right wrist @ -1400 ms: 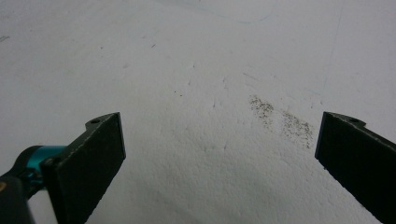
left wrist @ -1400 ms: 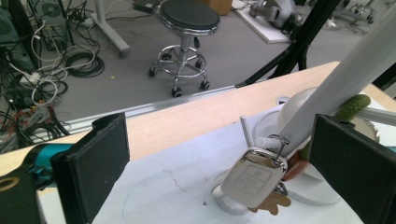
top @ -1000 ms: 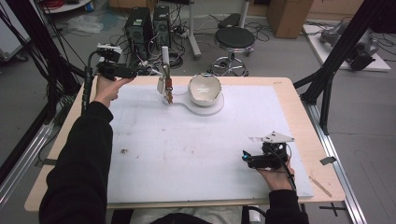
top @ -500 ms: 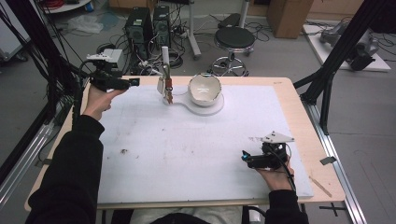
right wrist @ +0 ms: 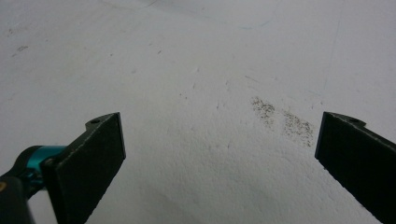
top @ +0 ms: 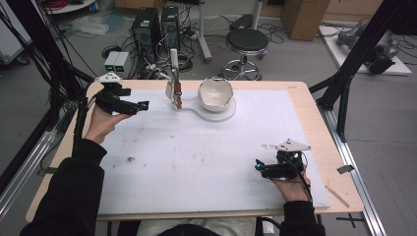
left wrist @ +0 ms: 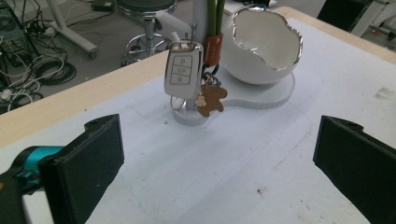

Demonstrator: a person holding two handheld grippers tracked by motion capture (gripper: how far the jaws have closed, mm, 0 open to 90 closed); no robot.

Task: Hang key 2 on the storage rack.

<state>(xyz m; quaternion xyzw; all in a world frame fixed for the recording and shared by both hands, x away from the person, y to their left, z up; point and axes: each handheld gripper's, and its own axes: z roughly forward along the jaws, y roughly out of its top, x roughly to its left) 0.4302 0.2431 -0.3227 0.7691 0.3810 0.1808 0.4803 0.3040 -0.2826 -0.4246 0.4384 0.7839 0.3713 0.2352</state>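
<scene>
A silver car key fob [left wrist: 183, 70] with a brown bear charm [left wrist: 211, 100] hangs from a small stand [top: 175, 83] at the back of the table. Beside it sits a white egg-shell bowl [top: 215, 93] [left wrist: 265, 46] on a white base. My left gripper [top: 142, 105] [left wrist: 219, 177] is open and empty, held above the mat left of the stand and aimed at the key fob. My right gripper [top: 257, 167] [right wrist: 219, 172] is open near the front right, close over the bare white mat [right wrist: 196, 70].
The white mat [top: 206, 157] covers most of the wooden table [top: 324, 123]. Small dark specks [top: 131, 159] lie on the mat at front left. Beyond the far edge stand computer towers [top: 153, 24], a stool [top: 247, 39] and cables on the floor.
My left gripper has drawn back to the left, away from the key stand, and a little toward the person. The right gripper has stayed in place.
</scene>
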